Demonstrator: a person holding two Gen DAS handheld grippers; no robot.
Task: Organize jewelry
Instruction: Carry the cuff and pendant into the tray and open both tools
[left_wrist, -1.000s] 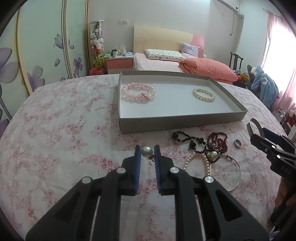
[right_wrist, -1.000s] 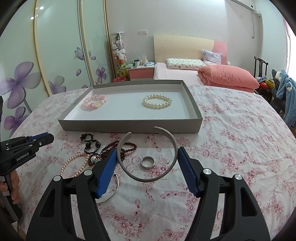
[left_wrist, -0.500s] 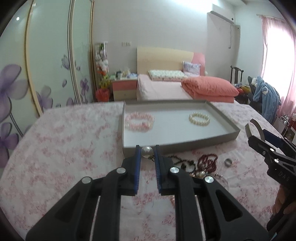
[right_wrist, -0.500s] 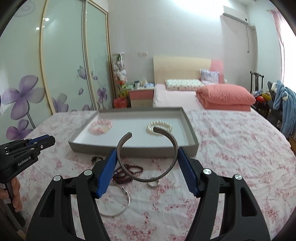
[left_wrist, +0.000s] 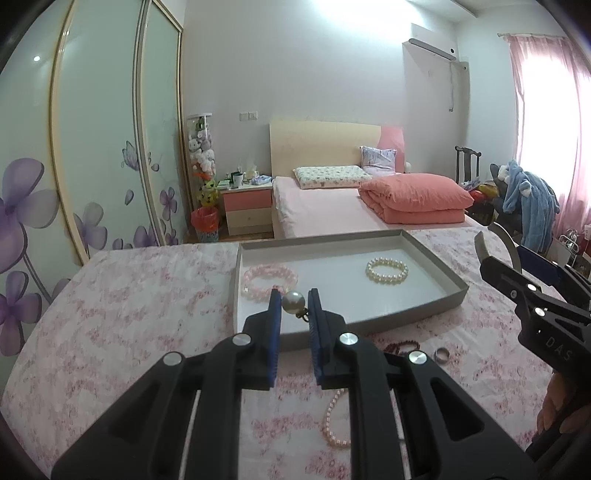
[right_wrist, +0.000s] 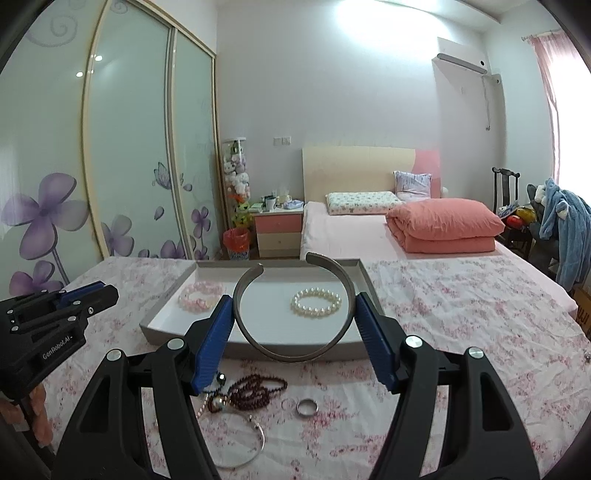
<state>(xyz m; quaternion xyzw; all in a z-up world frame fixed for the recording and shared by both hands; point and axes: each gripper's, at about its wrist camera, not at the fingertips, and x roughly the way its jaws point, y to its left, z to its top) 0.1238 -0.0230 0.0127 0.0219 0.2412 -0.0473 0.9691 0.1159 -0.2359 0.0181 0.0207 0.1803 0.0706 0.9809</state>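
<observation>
My left gripper (left_wrist: 294, 306) is shut on a pearl earring (left_wrist: 293, 302) and holds it above the front edge of the grey tray (left_wrist: 406, 317). My right gripper (right_wrist: 294, 314) is shut on a grey metal cuff bangle (right_wrist: 291, 354) and holds it up in front of the tray (right_wrist: 184, 334). In the tray lie a pink bead bracelet (left_wrist: 269, 282) and a white pearl bracelet (left_wrist: 386, 269). Both also show in the right wrist view: pink bracelet (right_wrist: 201, 299), pearl bracelet (right_wrist: 316, 302).
On the floral cloth in front of the tray lie a dark red bead strand (right_wrist: 256, 391), a silver ring (right_wrist: 307, 408), a thin silver bangle (right_wrist: 240, 443) and a pearl strand (left_wrist: 332, 421). A bed and a nightstand stand behind the table.
Both grippers have lifted off the table with their pieces and moved toward the tray. The loose jewelry has stayed on the cloth.
</observation>
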